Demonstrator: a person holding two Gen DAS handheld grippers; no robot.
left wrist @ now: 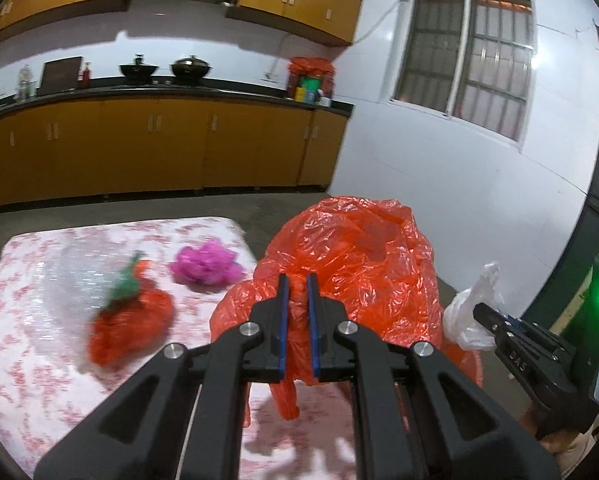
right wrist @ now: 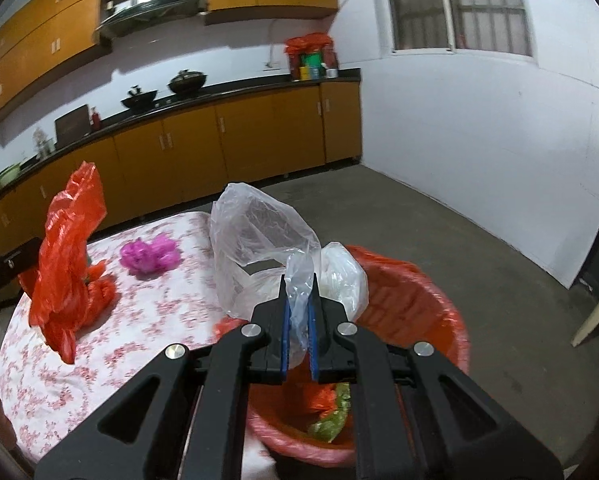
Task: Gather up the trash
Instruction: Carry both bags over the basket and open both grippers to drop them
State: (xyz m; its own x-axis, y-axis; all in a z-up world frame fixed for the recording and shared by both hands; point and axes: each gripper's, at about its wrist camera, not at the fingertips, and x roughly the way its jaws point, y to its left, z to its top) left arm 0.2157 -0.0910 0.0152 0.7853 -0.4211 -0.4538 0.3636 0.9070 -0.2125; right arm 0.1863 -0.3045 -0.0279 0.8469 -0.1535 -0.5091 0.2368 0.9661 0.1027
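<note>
My left gripper (left wrist: 297, 280) is shut on a crumpled red plastic bag (left wrist: 351, 256), which hangs above the table's right edge; the same red bag (right wrist: 69, 240) shows at the left of the right wrist view. My right gripper (right wrist: 298, 284) is shut on a clear plastic bag (right wrist: 259, 240) held over a red-lined trash bin (right wrist: 419, 300) beside the table. In the left wrist view the right gripper (left wrist: 485, 314) appears at the right with the clear bag (left wrist: 471, 312). On the floral tablecloth (left wrist: 39, 340) lie a red-and-green wad (left wrist: 133, 320) and a pink wad (left wrist: 207, 266).
The bin holds red and green scraps (right wrist: 331, 412). Yellow kitchen cabinets (left wrist: 159, 140) with a dark counter run along the back, with pots (left wrist: 191, 66) on it. A white wall with a barred window (left wrist: 467, 56) is to the right. Bare concrete floor (right wrist: 479, 260) lies past the bin.
</note>
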